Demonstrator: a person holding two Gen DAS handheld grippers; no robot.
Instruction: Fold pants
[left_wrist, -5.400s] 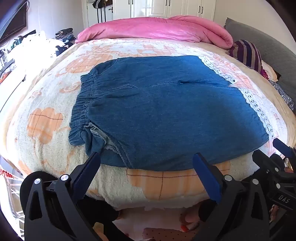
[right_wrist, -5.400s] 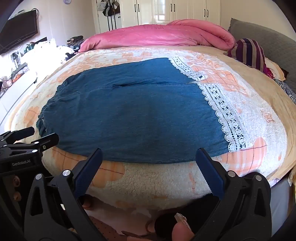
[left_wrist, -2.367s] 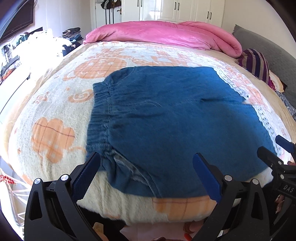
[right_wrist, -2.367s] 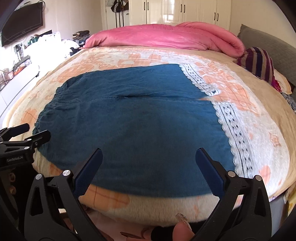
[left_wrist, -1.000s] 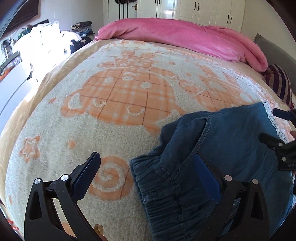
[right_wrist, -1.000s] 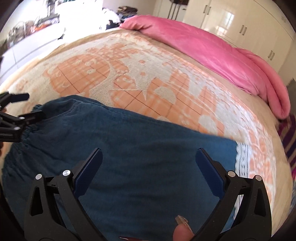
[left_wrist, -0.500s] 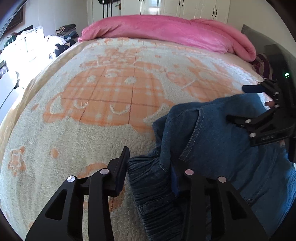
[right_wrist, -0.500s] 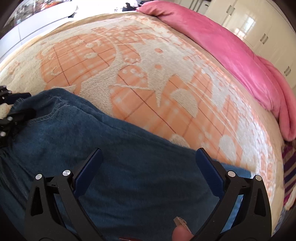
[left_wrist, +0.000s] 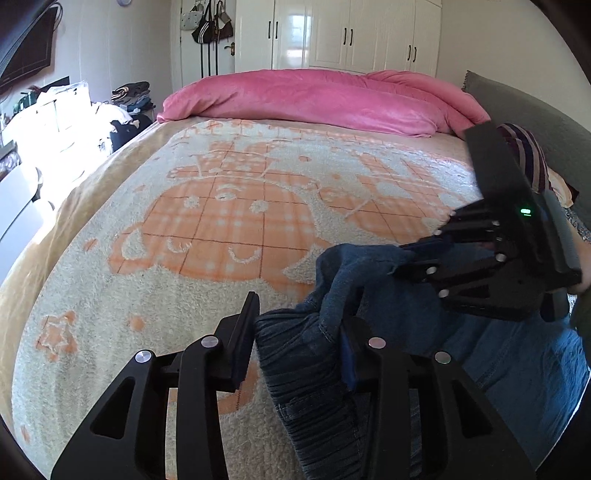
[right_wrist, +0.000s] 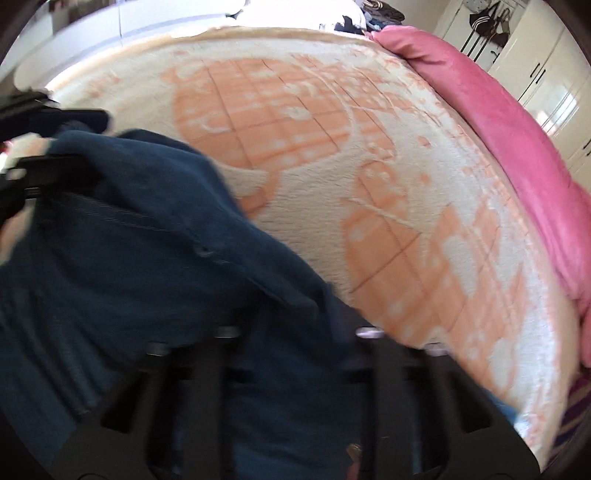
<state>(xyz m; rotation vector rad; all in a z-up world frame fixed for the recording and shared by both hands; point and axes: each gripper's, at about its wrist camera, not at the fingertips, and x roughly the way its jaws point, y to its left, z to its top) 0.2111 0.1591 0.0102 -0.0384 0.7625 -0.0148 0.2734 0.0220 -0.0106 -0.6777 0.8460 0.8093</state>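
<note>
The blue denim pants (left_wrist: 399, 310) are lying bunched on the near right part of the bed's cream-and-orange blanket (left_wrist: 207, 229), with their gathered waistband nearest the left wrist camera. The left hand-held gripper (left_wrist: 297, 341) is gripping that ribbed waistband, its two black fingers partly closed with the thick fabric pressed between them. To the right and a little farther off, the right hand-held gripper (left_wrist: 410, 254) is pinching a raised peak of the denim; its jaws are closing almost fully on the cloth. In the blurred right wrist view the pants (right_wrist: 140, 258) are filling the near left, draped over that gripper's fingers, while the left hand-held gripper (right_wrist: 66, 147) is showing at the far left edge. A pink duvet (left_wrist: 317, 99) is lying across the far end of the bed.
</note>
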